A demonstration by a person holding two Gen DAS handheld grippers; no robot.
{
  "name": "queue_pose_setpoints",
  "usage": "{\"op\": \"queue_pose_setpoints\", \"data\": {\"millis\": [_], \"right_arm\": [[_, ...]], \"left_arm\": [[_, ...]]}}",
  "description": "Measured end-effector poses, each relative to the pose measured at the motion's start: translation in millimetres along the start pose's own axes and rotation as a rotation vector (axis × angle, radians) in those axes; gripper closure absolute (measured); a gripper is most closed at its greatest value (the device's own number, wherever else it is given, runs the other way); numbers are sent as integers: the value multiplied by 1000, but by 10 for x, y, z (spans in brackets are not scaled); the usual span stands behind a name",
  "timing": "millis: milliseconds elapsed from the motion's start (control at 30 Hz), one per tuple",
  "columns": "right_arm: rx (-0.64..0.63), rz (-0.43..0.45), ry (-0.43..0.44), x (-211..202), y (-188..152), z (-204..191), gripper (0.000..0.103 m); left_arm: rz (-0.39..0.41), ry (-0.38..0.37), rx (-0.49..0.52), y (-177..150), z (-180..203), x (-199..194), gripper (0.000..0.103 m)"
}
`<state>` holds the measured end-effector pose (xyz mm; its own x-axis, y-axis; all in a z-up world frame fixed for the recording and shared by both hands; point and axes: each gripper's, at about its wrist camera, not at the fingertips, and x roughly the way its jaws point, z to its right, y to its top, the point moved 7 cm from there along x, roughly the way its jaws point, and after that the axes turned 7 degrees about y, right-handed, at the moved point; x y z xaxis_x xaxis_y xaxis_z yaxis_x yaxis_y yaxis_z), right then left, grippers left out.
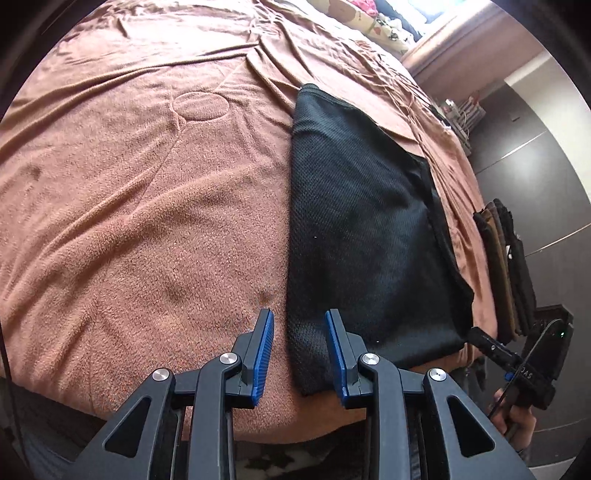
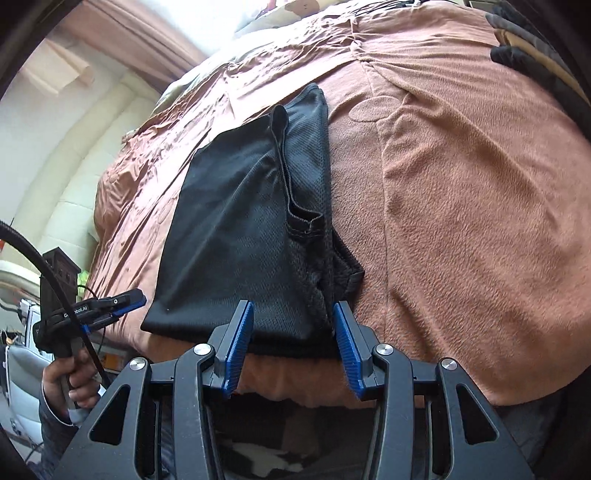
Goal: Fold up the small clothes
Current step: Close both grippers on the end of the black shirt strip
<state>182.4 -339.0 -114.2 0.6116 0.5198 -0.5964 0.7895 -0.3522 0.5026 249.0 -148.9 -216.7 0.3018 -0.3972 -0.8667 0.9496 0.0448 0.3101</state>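
A black mesh garment (image 1: 362, 221) lies folded lengthwise on the brown bedspread (image 1: 147, 184), near the bed's front edge. My left gripper (image 1: 300, 317) is open and empty, just above the garment's near left edge. In the right wrist view the garment (image 2: 240, 229) shows a folded seam and waistband on its right side. My right gripper (image 2: 293, 310) is open and empty, just above the garment's near edge. The right gripper also shows in the left wrist view (image 1: 495, 349), and the left gripper in the right wrist view (image 2: 122, 301).
A stack of folded dark and brown clothes (image 1: 506, 266) lies at the bed's right side, also in the right wrist view (image 2: 532, 48). Pillows (image 1: 369, 18) sit at the head. A dark wardrobe (image 1: 535, 166) stands beyond the bed.
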Motion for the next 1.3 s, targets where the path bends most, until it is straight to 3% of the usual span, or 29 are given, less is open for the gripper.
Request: {"op": "queue_pose_setpoints", "data": {"millis": [167,367,600,833,900,967,1033,1300], "right_arm": [[46,10,41,44,-49,2,49],[95,14,71,100,-55,71,49],[126,5,63,103,-65,104,49],[150,23,60,157,-44,85,49],[151,26,50,155,-56,79,52],[139,23,25,151,-66,69,61],[137,19,15,134,-73,63,71],[137,10,34,118,-92,-18,81]], "left_arm": [[-14,-42,-39,11,-16,-7,73],[-69,-71,-63,-55,25,105,73],[-112,-49,-79,-148,2,178,73],[-129,-104,-158,-204,-53,234,73],[-124,-101,-163,-205,-61,224,76],[-122,-95,-162,-209,-59,220,89],[-113,-105,-161,-207,-53,199,95],[-73,-104,-122,-127,-12,44,97]]}}
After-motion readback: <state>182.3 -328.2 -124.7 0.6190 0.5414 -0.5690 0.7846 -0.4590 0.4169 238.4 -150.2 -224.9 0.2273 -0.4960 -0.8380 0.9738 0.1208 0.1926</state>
